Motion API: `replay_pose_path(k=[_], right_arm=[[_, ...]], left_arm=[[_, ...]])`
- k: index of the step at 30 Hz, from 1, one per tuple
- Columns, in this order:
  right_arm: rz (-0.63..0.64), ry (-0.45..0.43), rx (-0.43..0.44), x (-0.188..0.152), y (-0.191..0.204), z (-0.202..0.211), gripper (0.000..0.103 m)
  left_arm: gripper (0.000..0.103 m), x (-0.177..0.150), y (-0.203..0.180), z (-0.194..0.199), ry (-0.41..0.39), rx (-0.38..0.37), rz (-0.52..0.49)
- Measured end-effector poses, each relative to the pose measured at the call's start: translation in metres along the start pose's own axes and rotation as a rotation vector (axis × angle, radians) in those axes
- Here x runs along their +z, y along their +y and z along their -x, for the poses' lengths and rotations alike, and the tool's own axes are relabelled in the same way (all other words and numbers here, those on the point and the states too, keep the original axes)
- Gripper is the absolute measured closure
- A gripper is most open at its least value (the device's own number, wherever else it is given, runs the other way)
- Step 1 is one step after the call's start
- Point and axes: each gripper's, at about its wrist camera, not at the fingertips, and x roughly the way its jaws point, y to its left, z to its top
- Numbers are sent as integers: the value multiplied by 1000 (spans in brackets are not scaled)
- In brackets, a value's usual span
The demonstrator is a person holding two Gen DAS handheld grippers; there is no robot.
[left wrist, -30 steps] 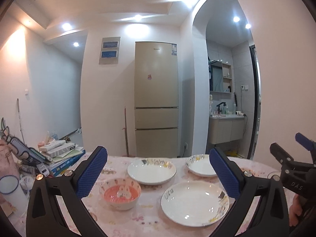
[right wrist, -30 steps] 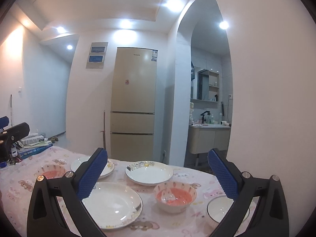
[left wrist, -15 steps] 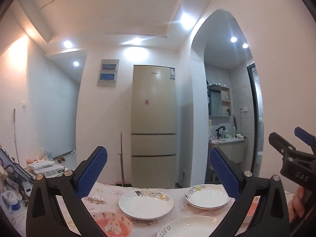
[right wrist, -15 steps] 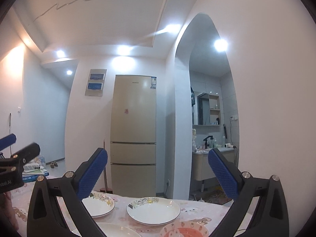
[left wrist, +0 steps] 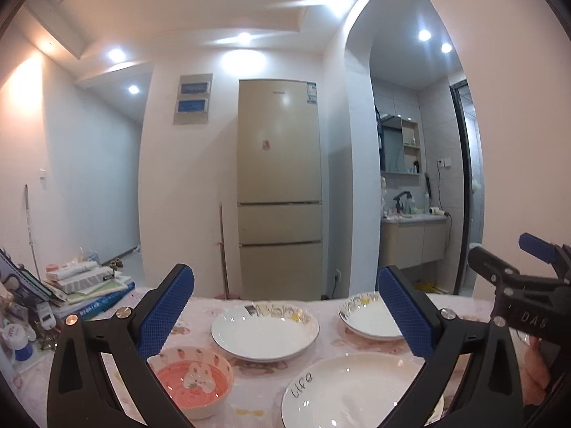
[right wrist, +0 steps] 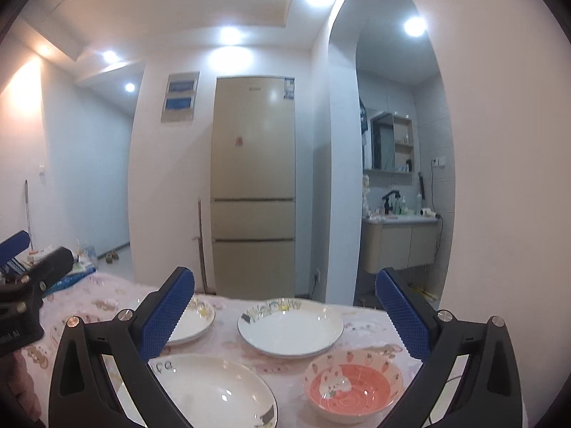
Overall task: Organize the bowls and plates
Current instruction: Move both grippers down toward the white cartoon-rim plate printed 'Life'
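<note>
Blue-padded left gripper (left wrist: 285, 315) agape, right gripper (right wrist: 284, 315) likewise

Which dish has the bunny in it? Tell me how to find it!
Start at the tall beige fridge, then look down to the pink tablecloth. Near the front right sits a small bowl. Its inside is coral-pink with a white bunny, unlike the plain white plates around it.

Front plate (left wrist: 357, 392) cropped (bottom edge), tool-occluded.

Table (left wrist: 257, 392): bowl (left wrist: 194, 388) left, plate (left wrist: 357, 392) right (two plates (left wrist: 264, 331) behind).
</note>
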Motion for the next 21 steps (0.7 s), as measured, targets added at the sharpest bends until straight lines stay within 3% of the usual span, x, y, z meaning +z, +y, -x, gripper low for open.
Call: replay_pose_path(k=[3, 8, 14, 18, 21], right_arm=[[-46, 42, 38, -7, -9, -5, 0], [-77, 21, -62, -15, -21, -10, 0], [-147, 145, 0, -21, -31, -30, 0], [-131, 188, 35, -13, -30, -34, 0], [-137, 211, 87, 19, -25, -32, 0]], left_arm=[[0, -13, 1, -9, 15, -5, 20], [0, -21, 1, -15, 23, 21, 17], [0, -26, 0, -21, 91, 5, -4], [0, -8, 4, -22, 131, -16, 14], [0, 28, 6, -19, 91, 5, -76]])
